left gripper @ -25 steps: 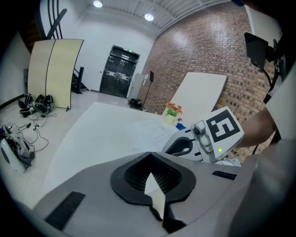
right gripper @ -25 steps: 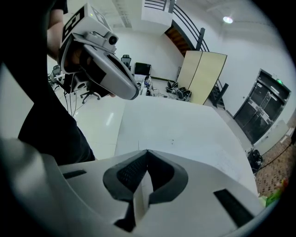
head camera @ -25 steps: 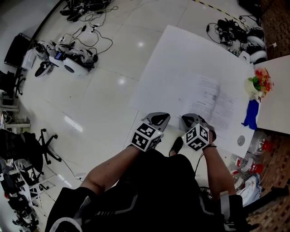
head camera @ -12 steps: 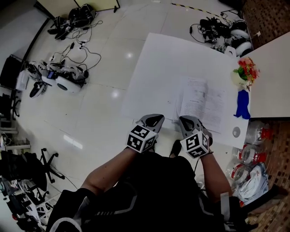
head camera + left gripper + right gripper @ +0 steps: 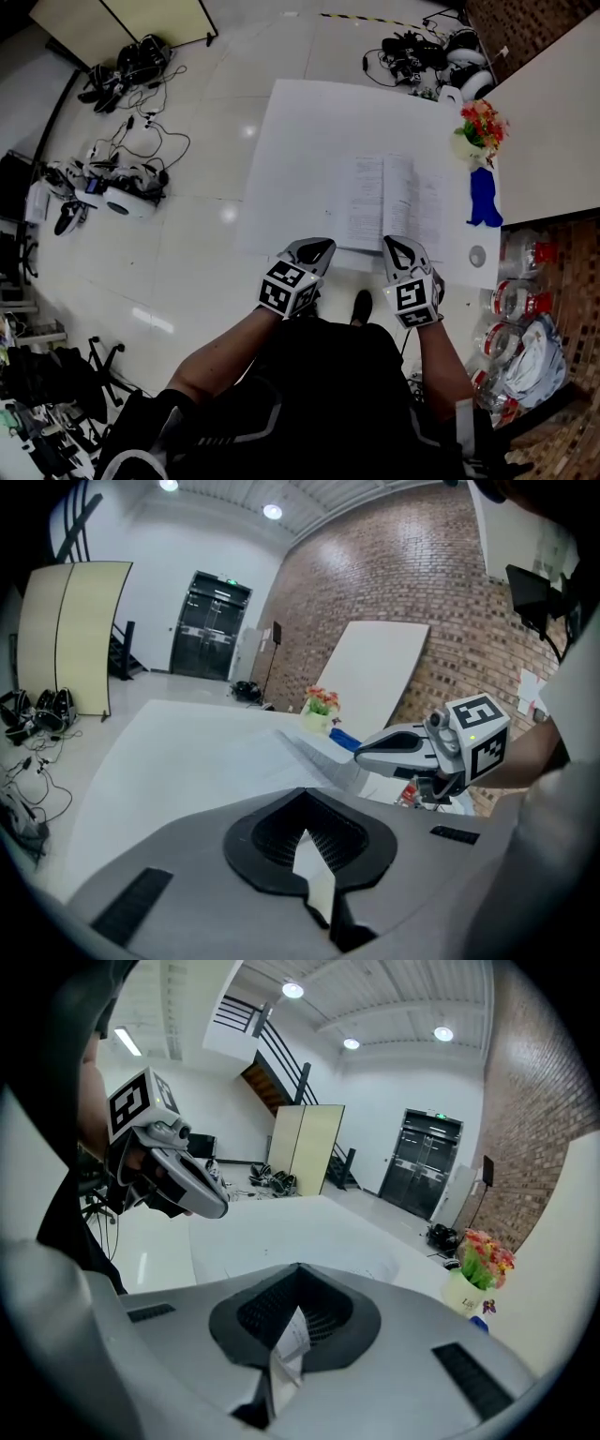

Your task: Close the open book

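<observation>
Photographer: Right gripper (image 5: 397, 244) now points at the middle of the book's (image 5: 389, 202) near edge. A second ago it stood closer to that edge's left corner, with the table (image 5: 300, 131) more askew in the head view. Left gripper (image 5: 319, 246) has kept its post at the table's near rim, just left of the book.

Desk: Jaws?

Photographer: Pressed together on both. Each gripper view shows only a pale sliver (image 5: 286, 1344) in the seam. I cannot tell what it is, and no leaf of the book looks caught.

Desk: And the book?

Photographer: Lying open and flat on the white table, just beyond the right gripper's tip, toward the table's right half. Past it, by the right edge, stand a pot of flowers (image 5: 478, 127) and a blue cloth (image 5: 483, 199). Cables and gear (image 5: 122, 178) litter the floor well off to the left.

Desk: Which step?

Photographer: The approach, by my reading; nothing is closed yet. The next move calls for parting one gripper's jaws, taking one half of the book by its outer edge and swinging it over the spine onto the other half, which the second gripper could steady.
</observation>
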The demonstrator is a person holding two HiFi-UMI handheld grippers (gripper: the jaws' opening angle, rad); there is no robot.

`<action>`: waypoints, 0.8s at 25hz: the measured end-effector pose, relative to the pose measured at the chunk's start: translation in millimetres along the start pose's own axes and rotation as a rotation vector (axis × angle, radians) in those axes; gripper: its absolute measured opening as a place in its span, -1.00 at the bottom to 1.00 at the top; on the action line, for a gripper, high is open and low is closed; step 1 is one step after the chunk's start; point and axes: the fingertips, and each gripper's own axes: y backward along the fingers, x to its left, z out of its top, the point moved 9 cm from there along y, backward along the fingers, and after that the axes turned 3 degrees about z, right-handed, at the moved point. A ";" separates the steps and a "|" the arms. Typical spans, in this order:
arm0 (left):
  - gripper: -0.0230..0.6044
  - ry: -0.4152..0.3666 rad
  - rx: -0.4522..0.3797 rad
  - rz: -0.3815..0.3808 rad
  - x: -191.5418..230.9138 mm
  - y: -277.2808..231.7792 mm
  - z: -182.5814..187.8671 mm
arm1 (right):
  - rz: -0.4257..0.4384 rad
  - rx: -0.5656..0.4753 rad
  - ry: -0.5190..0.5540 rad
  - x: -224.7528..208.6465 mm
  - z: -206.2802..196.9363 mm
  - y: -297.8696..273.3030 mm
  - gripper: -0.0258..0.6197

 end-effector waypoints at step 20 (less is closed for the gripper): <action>-0.95 -0.076 0.081 0.005 -27.0 -22.9 9.9 | -0.175 -0.128 -0.768 -72.8 -145.0 42.0 -0.92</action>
